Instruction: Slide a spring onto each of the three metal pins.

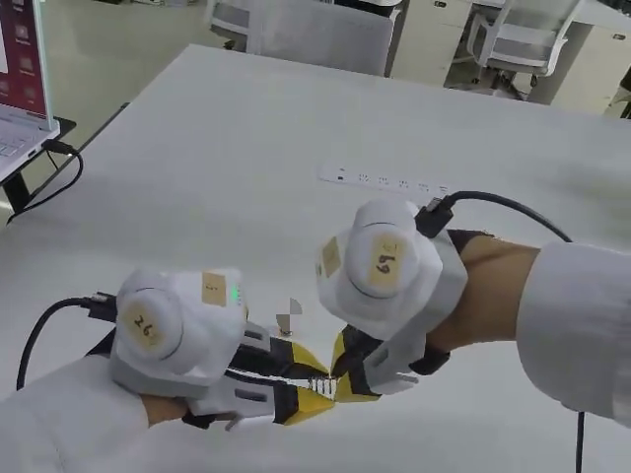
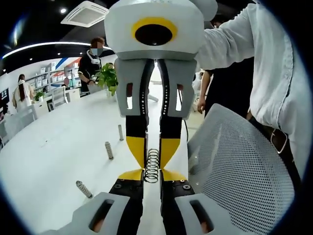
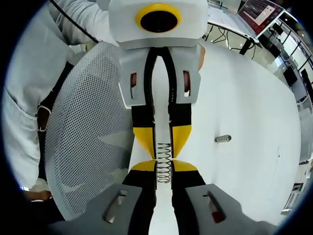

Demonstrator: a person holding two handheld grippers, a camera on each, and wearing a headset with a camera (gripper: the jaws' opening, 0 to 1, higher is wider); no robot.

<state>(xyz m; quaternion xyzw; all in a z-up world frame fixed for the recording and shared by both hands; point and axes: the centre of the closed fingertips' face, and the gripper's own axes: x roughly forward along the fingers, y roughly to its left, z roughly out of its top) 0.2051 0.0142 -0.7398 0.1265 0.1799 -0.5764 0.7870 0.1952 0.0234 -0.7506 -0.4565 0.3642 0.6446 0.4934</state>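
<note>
Springs: one loose spring point(image 2: 152, 165), held in the air between the two claws; two of the pins also look wrapped in coils.
Pins: three, standing in a row on the table point(image 1: 246, 148). The far pin point(image 2: 120, 132) looks smooth, while the middle pin point(image 2: 109, 150) and near pin point(image 2: 83, 188) look ribbed.
Grippers: two, meeting tip to tip low over the table's near side.
Left gripper point(image 2: 152, 180): jaws pressed nearly together, pinching one end of the spring.
Right gripper point(image 3: 164, 177): jaws likewise narrow, yellow tips pinching the other end.
Arms: white sleeves come in from both sides, with the hands behind the grippers.
Surface: plain white table with a power strip point(image 1: 389, 180) further back and a laptop point(image 1: 20, 79) at the left edge.
Room: an office with a white mesh chair back point(image 2: 244, 166), a potted plant point(image 2: 107, 77) and people standing behind.
</note>
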